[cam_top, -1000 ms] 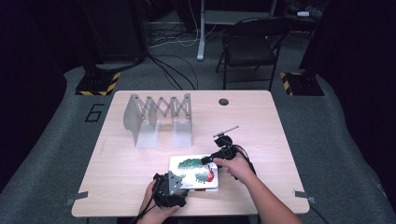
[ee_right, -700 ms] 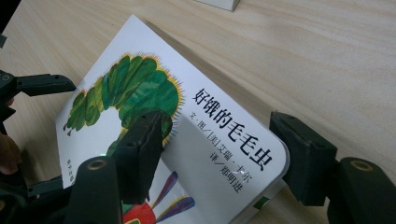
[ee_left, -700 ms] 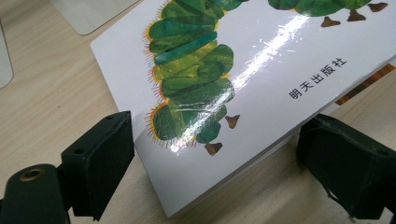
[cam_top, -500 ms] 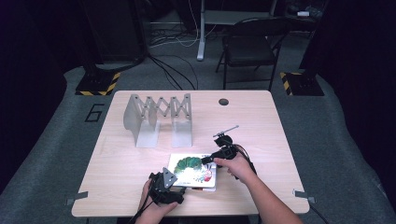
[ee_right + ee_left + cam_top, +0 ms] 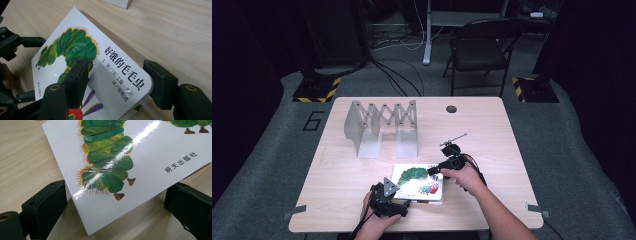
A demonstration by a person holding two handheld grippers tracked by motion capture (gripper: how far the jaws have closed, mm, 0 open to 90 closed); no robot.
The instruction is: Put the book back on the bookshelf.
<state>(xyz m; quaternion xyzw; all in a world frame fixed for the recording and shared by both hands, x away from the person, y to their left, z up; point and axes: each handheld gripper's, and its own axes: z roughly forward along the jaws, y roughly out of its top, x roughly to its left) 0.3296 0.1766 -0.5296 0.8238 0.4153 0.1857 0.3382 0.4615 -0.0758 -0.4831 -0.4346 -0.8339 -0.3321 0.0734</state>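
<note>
- The picture book (image 5: 418, 181), with a green caterpillar on its glossy white cover, lies flat on the worktop (image 5: 492, 130) in the lower middle of the high view, close to the person's edge, where both hands can reach it without stretching.
- The left claw (image 5: 398, 199) sits at the book's lower left corner. In the left gripper view that corner (image 5: 105, 202) pokes between the two black jaws, but neither pad presses on it: the claw is released. Its jaws have just been opening, with the corner between them and not gripped.
- The right claw (image 5: 117, 80) straddles the opposite corner, by the printed title. One jaw rests over the cover, the other stands just off the rounded corner at the book's edge, so the claw reads as unclenched and holding nothing. Its jaws have just been closing around that corner, likely to pinch the cover or the whole book.
- A grey expanding file rack (image 5: 381, 127) stands upright in the upper left of the worktop, well apart from the book; it is probably where the book belongs.
</note>
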